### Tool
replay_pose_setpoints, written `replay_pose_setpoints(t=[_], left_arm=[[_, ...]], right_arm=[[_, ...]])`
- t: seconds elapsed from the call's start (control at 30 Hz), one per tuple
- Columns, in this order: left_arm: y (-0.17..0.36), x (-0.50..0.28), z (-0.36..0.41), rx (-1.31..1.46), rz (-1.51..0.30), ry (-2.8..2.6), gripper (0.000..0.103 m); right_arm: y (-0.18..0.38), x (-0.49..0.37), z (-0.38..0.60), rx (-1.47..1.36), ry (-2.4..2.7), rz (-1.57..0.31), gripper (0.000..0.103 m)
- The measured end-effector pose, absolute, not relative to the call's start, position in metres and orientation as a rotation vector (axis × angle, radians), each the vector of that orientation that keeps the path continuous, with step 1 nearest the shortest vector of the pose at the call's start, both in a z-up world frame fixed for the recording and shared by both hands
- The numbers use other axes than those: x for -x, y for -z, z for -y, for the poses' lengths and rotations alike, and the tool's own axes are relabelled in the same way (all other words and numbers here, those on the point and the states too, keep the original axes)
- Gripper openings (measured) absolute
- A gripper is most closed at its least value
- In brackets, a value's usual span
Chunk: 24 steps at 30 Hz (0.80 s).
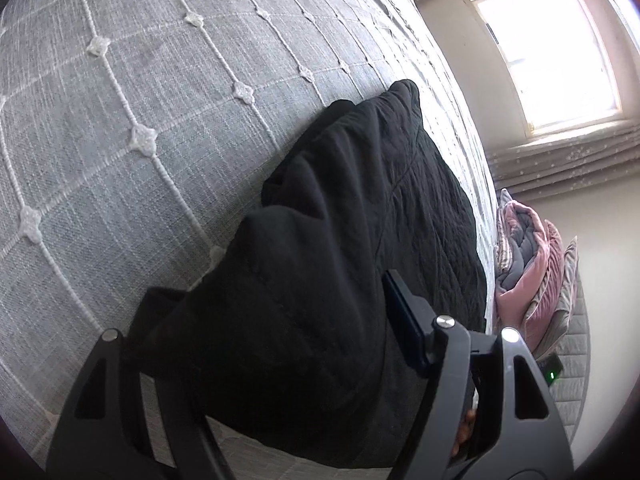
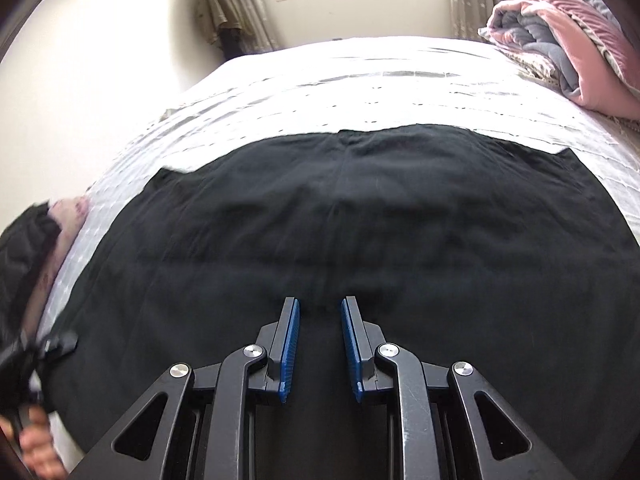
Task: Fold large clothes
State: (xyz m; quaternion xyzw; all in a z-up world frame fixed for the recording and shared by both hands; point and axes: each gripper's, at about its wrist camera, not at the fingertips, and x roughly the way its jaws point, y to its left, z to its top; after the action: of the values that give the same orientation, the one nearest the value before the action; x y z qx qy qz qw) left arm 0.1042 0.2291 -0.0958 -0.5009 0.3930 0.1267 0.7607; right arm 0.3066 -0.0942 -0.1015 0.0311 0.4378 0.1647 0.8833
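Broadly, a large black fabric garment (image 2: 360, 208) is seen spread flat across a bed with a grey quilted cover (image 1: 120, 120). The right gripper (image 2: 320, 344) is poised above the near part of the cloth, its blue-padded jaws narrowly parted with nothing between them. The left gripper (image 1: 256, 320) is set at the garment's bunched edge, jaws wide, cloth lying between them; whether it is gripped cannot be told. A folded pink and grey blanket (image 2: 568, 40) is seen at the far corner.

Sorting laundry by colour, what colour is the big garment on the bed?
Black garment, plain with no pattern, shown best in the right wrist view.
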Motion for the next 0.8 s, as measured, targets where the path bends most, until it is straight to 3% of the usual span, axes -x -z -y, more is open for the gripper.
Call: replay_pose_setpoints(t=[0.33,0.8], left_arm=[[0.094,-0.108,-0.229,1.071,-0.852,-0.255,0.072],[0.095,-0.115,-0.226,1.042,-0.839,-0.258,0.072]], right_arm=[[0.102,-0.385,0.093,-0.139,-0.226,-0.961,0.022],[0.079,-0.176,0.206,-0.103,-0.245,-0.927,0.023]])
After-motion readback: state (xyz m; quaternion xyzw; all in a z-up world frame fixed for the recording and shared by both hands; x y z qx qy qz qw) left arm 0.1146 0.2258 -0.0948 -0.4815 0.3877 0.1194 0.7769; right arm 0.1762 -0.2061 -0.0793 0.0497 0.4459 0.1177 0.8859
